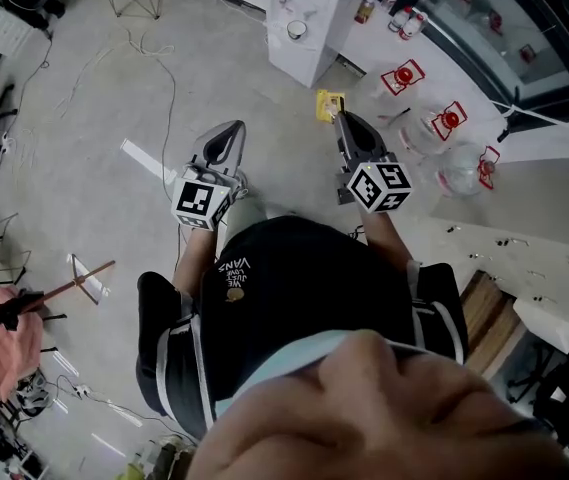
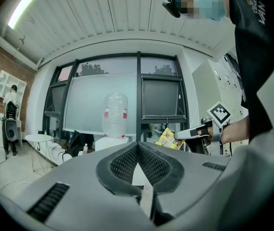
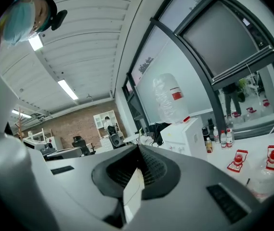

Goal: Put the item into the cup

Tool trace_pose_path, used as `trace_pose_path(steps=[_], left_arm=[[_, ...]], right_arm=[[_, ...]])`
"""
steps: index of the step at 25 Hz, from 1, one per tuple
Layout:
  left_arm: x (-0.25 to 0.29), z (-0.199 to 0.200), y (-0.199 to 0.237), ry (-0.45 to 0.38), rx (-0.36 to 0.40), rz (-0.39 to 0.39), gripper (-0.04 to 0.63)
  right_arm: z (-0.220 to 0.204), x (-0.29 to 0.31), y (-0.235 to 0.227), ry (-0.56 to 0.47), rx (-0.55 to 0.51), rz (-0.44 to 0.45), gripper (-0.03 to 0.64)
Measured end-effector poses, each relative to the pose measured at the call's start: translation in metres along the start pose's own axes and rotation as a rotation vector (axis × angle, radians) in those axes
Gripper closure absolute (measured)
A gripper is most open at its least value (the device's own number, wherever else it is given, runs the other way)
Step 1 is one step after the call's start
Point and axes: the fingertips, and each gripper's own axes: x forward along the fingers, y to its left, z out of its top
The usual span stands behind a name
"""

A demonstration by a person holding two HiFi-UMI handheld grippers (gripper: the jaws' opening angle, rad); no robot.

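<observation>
Between the closed jaws of my right gripper (image 1: 336, 118) sits the small yellow printed packet (image 1: 329, 104), pinched by one edge and poking out past the tips, just short of the white box-shaped cabinet (image 1: 329, 8). My left gripper (image 1: 228, 134) is closed tight on nothing, further from the cabinet. On the cabinet's top stands the small white round cup (image 1: 297, 30). I judge this the carry step: next I must reach over the cabinet, centre the packet above the cup's mouth, then release
</observation>
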Motion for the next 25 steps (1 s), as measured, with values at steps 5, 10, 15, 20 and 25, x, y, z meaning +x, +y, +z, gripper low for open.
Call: trace_pose_path(steps=[5,10,15,20,25], left_arm=[[0.024,0.004,0.048,-0.002,-0.006,-0.033,0.575],[0.048,0.01,0.101,-0.004,-0.01,-0.086,0.575],[0.067,0.013,0.161,0.013,-0.008,-0.148,0.575],[0.081,0.012,0.218,0.028,0.003,-0.209,0.575],[0.092,0.003,0.259,0.061,0.013,-0.262,0.575]], right_arm=[[0.005,0.039,0.0,0.01,0.005,-0.05,0.574],[0.007,0.085,0.004,0.017,0.011,-0.11,0.574],[0.009,0.136,0.015,0.001,0.032,-0.173,0.574],[0.009,0.18,0.025,-0.03,0.051,-0.248,0.575],[0.007,0.205,0.025,-0.049,0.081,-0.317,0.575]])
